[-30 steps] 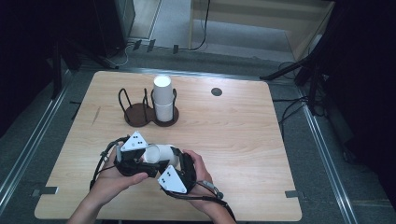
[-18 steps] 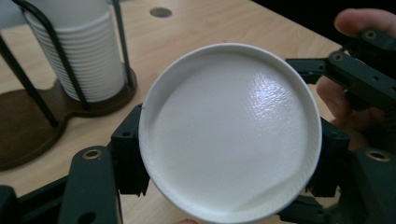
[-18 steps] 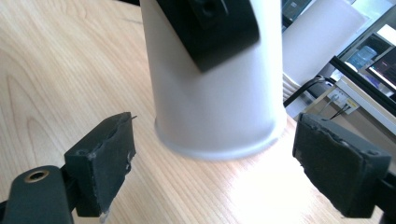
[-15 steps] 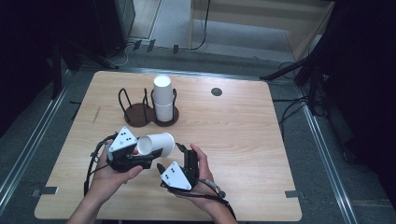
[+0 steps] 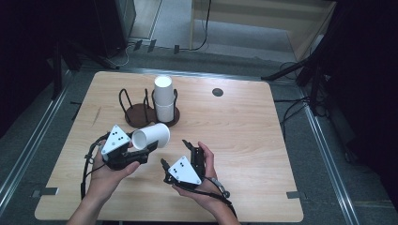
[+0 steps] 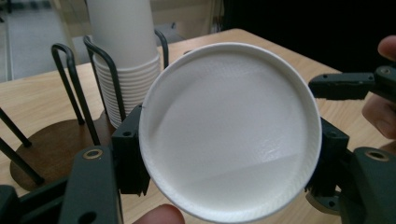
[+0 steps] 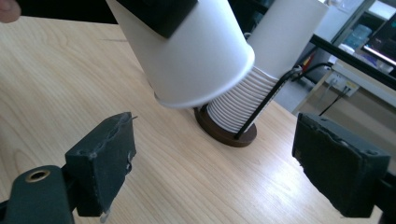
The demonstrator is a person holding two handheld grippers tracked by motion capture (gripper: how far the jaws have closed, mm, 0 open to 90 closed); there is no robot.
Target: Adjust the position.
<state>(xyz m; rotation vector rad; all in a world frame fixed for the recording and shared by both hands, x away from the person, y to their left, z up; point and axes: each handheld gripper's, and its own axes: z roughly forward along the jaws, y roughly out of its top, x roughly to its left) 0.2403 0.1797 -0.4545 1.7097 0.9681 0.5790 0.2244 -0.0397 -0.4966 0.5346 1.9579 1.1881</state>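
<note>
Left of centre in the high view, the left gripper (image 5: 141,153) has its jaws clenched on a white paper cup (image 5: 151,136) lying sideways above the table (image 5: 244,126), seemingly separated from the stack (image 5: 163,98), while the right gripper (image 5: 176,152) waits with released, empty jaws.

A lab or test room, dim at the edges. A bare wooden worktop (image 5: 244,136) stands on a grey floor (image 5: 225,33) between metal rails (image 5: 328,159). Loose cables (image 5: 291,105) trail beside dark equipment stands (image 5: 314,70)
</note>
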